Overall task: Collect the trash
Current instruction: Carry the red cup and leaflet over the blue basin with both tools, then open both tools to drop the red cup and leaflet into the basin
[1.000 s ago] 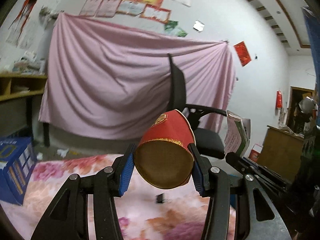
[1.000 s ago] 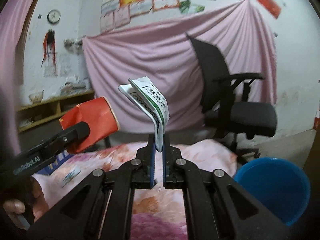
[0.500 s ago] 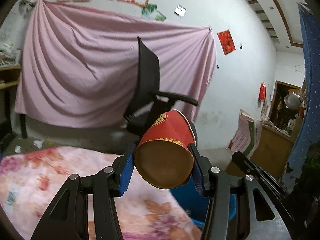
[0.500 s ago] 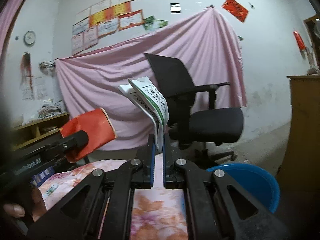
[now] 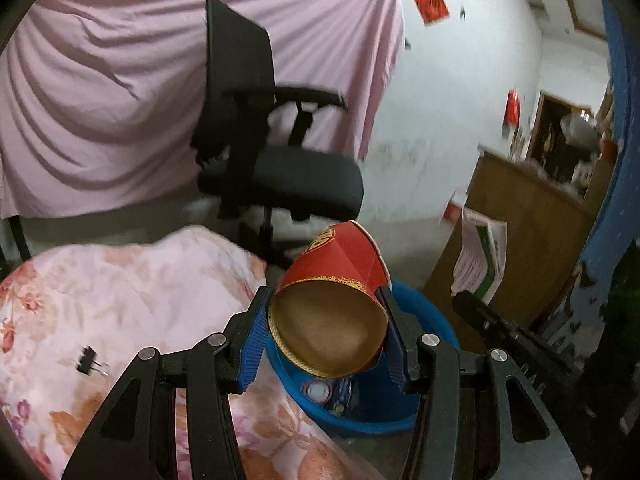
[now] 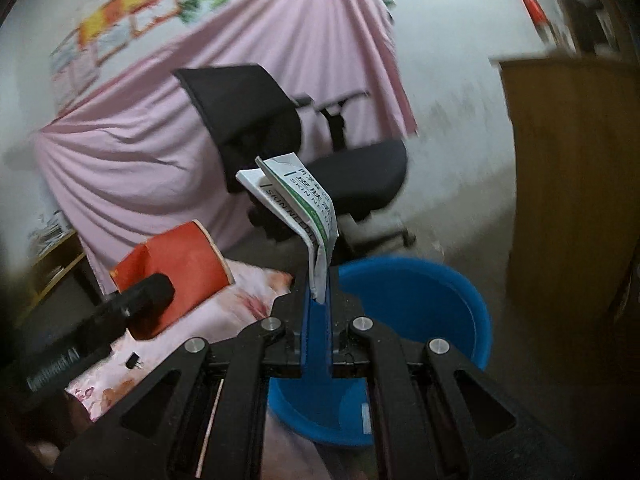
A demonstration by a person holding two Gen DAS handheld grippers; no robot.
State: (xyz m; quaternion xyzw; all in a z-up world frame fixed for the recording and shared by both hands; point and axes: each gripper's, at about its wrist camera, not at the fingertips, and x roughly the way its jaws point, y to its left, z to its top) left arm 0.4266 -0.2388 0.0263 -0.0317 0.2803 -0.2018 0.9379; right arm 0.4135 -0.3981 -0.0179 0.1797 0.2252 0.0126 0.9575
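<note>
Surface: a floral cloth (image 5: 132, 292) in pink and orange covers the table; a small black binder clip (image 5: 89, 361) lies on it, well apart from the basin.
Landmark: a blue basin (image 6: 420, 300) stands on the floor just beside the edge of the cloth.
Room: behind the basin is a black office chair (image 5: 276, 168), and behind the chair a pink sheet (image 5: 100, 92) hangs on the white wall; a brown wooden cabinet (image 6: 572, 184) is to the right of the basin.
Left gripper (image 5: 326, 334): its blue pads pinch a red paper cup (image 5: 336, 268) on both sides; the cup is tilted, its brown inside faces the camera, and it is above the near rim of the basin.
Right gripper (image 6: 318, 300): the fingers are pressed together on the lower edge of a folded white and green packet (image 6: 298, 204), which stands up above the basin.
Only in the left view: some trash, one piece with a white round cap, lies already in the basin; a red paper on the wall.
Only in the right view: the whole round rim of the basin; framed papers on the wall above the sheet.
</note>
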